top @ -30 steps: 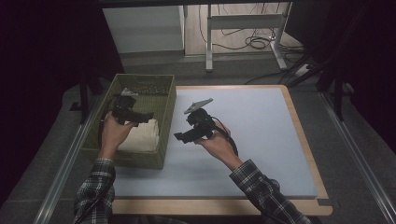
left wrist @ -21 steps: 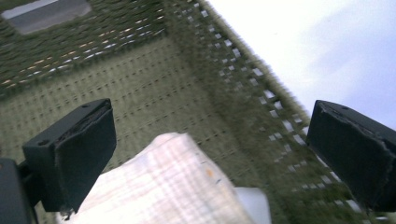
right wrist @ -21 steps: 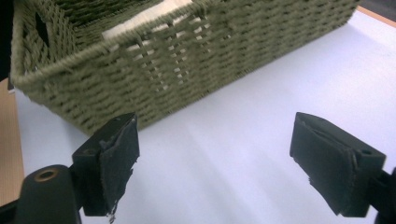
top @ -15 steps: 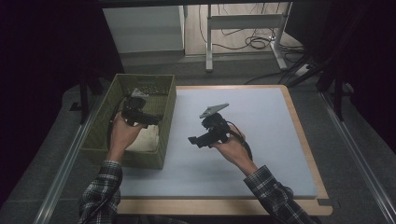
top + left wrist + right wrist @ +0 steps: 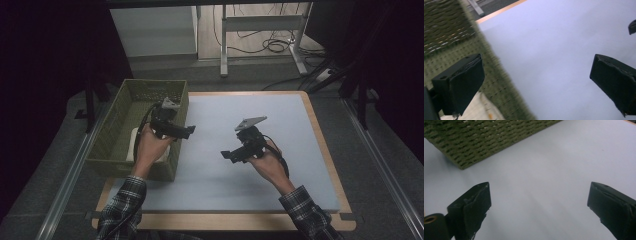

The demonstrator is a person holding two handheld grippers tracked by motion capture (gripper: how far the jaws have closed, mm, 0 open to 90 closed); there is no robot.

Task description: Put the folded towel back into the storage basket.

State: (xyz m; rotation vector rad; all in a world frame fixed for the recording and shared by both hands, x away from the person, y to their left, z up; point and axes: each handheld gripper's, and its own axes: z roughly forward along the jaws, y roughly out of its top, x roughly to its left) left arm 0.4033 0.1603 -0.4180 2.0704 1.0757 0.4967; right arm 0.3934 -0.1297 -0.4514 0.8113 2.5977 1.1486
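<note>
An olive woven basket [image 5: 112, 150] stands on the left part of a pale blue mat [image 5: 285, 105]. A white cloth [image 5: 133, 145] lies folded in it. My left gripper [image 5: 189, 132] hovers over the basket's right wall and points right. In the left gripper view it [image 5: 537, 67] is open, with the basket wall [image 5: 451, 27] and the cloth [image 5: 482, 110] under one jaw. My right gripper [image 5: 226, 154] is over the middle of the mat, pointing left toward the basket [image 5: 486, 137]. Its jaws [image 5: 539, 195] have just been opening and stand wide, with nothing between them.
A wooden board [image 5: 327, 150] frames the mat. Beyond the table are a white cabinet [image 5: 152, 30], metal desk legs [image 5: 225, 45] and cables [image 5: 272, 45] on the floor. Metal rails [image 5: 65, 175] run along both sides.
Both hands have moved to the right. The left gripper came out from over the basket's inside to its right wall. The right gripper went from beside the basket to mid-mat.
</note>
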